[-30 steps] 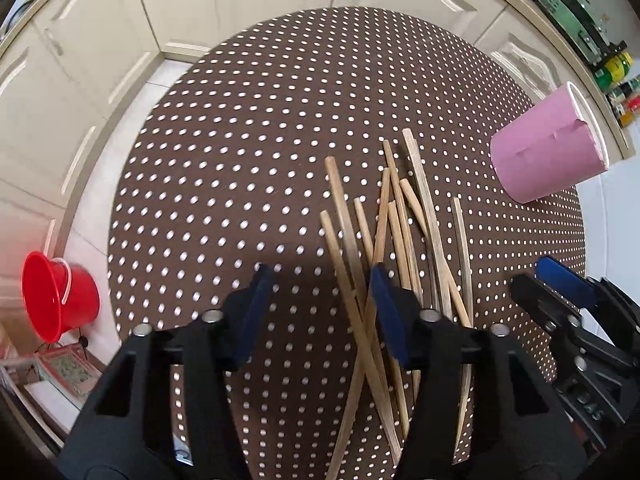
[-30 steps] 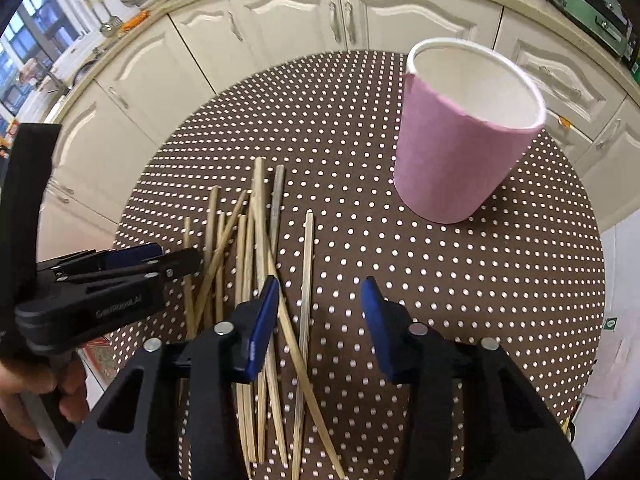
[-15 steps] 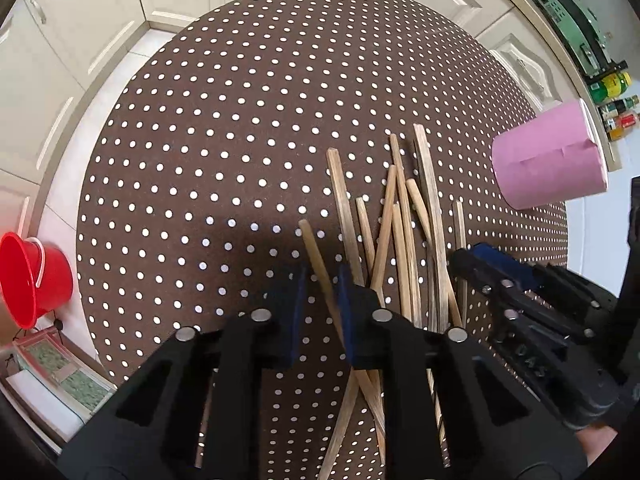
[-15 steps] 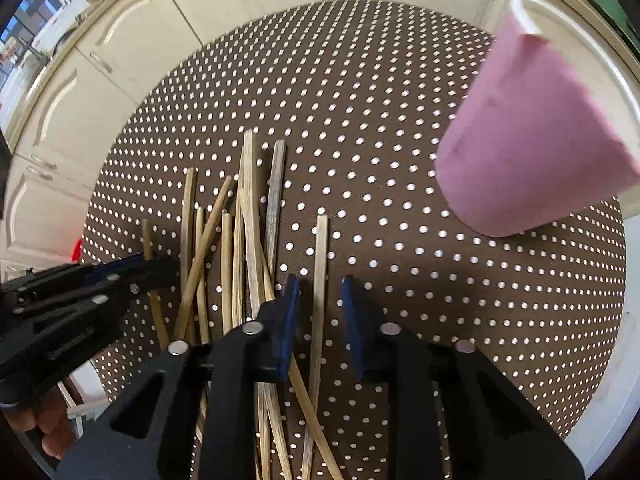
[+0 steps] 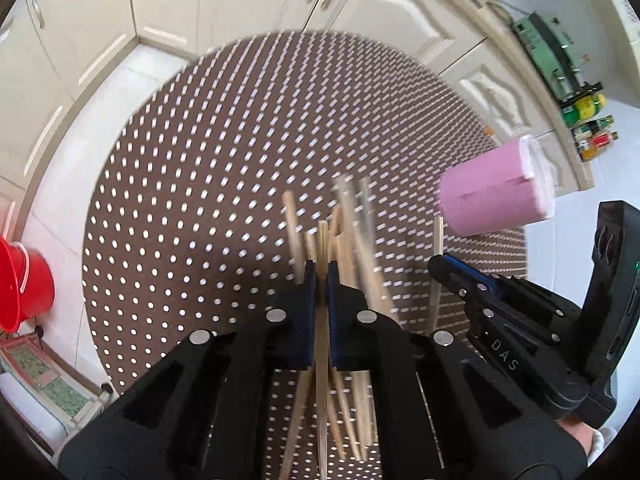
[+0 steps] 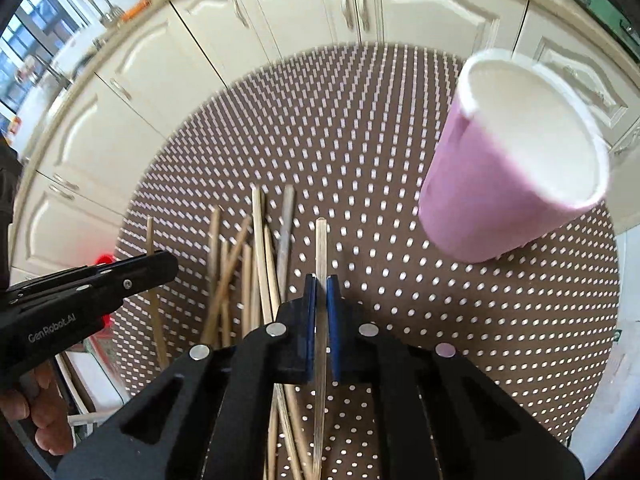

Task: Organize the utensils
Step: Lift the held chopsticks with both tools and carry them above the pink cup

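Note:
Several wooden chopsticks [image 5: 352, 240] [image 6: 248, 280] lie in a loose pile on the round table's brown dotted cloth [image 5: 200, 200] [image 6: 360, 152]. My left gripper [image 5: 321, 280] is shut on one chopstick [image 5: 322, 236], which runs up between its blue pads. My right gripper [image 6: 321, 284] is shut on another chopstick [image 6: 321, 240] at the pile's right edge. An upright pink cup [image 6: 500, 200] [image 5: 492, 200] with a white inside stands to the right of the pile. Each gripper shows in the other's view: the right one [image 5: 436, 268], the left one [image 6: 168, 264].
Cream cabinet doors [image 6: 320, 4] curve around the far side of the table. A red bucket [image 5: 20, 284] stands on the floor at the left. Bottles [image 5: 588, 120] sit on the counter at the right. A hand [image 6: 36, 412] holds the left gripper's handle.
Both grippers went from open to shut, each closing on one chopstick. Both have since risen a little with their chopsticks, and the table looks farther off and blurred.

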A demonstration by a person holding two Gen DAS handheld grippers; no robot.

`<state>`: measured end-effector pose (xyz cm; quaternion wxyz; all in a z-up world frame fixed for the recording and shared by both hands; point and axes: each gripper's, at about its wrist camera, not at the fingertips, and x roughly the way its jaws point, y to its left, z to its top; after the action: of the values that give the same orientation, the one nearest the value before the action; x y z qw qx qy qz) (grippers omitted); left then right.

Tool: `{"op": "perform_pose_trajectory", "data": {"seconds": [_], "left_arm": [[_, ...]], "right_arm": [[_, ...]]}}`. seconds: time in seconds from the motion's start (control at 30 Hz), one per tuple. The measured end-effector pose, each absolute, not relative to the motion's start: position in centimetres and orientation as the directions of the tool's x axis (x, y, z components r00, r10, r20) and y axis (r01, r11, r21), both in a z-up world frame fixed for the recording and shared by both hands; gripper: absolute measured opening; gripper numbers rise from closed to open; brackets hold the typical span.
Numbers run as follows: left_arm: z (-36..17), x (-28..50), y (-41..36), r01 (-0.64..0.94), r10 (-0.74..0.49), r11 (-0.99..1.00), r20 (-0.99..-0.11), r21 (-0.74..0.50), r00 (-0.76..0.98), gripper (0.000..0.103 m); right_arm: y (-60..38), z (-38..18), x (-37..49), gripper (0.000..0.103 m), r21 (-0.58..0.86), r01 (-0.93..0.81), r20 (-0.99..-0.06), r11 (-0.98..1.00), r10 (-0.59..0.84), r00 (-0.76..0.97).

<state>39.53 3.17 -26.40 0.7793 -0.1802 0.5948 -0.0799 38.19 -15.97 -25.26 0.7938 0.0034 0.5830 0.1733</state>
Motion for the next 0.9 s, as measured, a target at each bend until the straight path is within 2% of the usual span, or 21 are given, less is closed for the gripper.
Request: {"op": "perform_pose_trajectory", "data": {"seconds": [0.37,0.47,0.9], "left_arm": [[-18.0,38.2,1.2,-0.011,-0.353,0.920,-0.837,-0.393,0.418,0.005],[-15.8,37.8,0.4,0.017,-0.351,0.922,-0.820,-0.386,0.452,0.005],[-7.1,38.1,-4.0,0.158,-0.384,0.918,-0.724,-0.363,0.573,0.005]], "right_arm": [[-19.2,-16.4,35.8,0.005,0.269,-0.345,-0.806,0.899,0.407,0.430],[-17.9,-15.8,35.1,0.005,0.285,-0.355,-0.776,0.890,0.432,0.460],[-22.5,-8.6,34.5,0.005,0.296,-0.364,-0.629,0.883,0.467,0.621]]}}
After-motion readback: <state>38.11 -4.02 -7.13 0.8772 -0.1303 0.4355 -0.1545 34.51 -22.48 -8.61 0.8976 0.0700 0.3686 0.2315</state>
